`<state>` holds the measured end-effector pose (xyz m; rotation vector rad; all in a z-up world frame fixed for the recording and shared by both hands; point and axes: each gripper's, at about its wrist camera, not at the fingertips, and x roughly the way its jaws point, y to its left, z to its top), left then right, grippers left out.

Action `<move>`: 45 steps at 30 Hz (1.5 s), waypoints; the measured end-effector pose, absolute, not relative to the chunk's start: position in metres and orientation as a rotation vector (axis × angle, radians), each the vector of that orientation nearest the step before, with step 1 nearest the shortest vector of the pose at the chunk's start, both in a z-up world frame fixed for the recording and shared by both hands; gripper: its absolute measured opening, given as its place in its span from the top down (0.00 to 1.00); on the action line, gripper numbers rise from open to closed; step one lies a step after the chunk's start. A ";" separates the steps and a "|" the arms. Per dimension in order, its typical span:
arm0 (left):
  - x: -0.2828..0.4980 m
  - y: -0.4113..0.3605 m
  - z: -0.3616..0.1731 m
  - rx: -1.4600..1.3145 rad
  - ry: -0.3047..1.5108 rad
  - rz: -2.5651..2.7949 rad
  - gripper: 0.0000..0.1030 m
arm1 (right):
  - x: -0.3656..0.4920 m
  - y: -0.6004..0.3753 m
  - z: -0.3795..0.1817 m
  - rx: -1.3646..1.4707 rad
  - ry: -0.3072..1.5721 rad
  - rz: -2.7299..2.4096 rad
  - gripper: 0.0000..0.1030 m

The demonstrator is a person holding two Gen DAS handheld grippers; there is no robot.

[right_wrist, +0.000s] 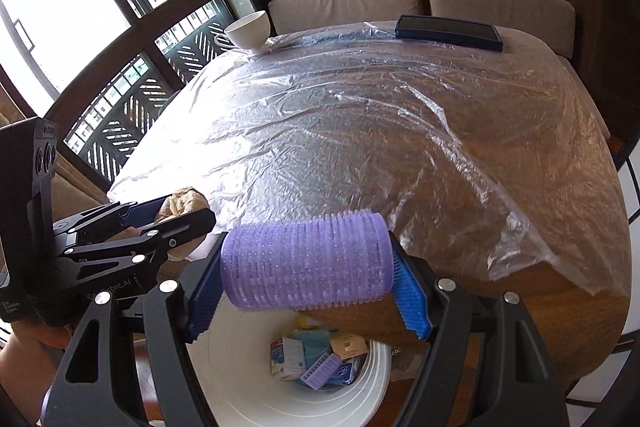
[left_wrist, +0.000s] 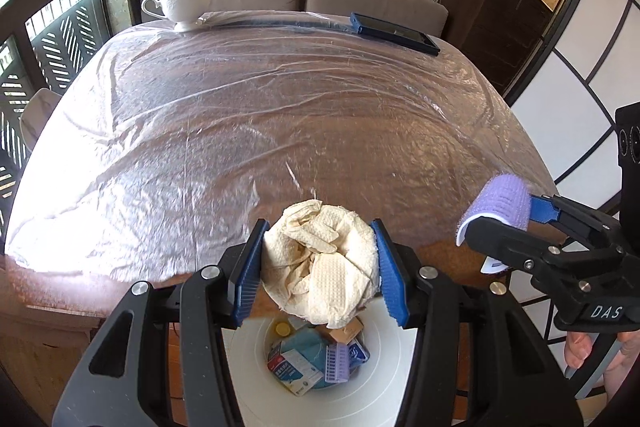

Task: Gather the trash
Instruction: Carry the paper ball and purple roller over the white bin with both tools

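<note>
Showing person's hand under right tool: left-wrist view only.

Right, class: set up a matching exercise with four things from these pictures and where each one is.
Things:
1. crumpled paper towel
2. purple hair roller
3. white teacup
4. dark phone

Places:
A. far right of the table
B. in the right gripper
C. far left corner of the table
D. in the left gripper

Pairs: 1-D, 2-B, 3-C, 4-A
</note>
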<state>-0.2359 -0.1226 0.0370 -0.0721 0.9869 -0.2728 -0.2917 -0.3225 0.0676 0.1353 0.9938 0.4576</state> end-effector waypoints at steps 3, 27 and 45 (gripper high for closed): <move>-0.246 -0.120 0.035 -0.064 0.987 -0.287 0.49 | -0.304 -0.318 0.066 0.132 0.998 0.447 0.30; -0.334 -0.105 -0.002 0.015 1.076 -0.418 0.49 | -0.406 -0.291 0.027 0.143 1.086 0.300 0.30; -0.329 -0.120 -0.053 0.080 1.178 -0.405 0.49 | -0.387 -0.288 -0.024 0.078 1.218 0.327 0.30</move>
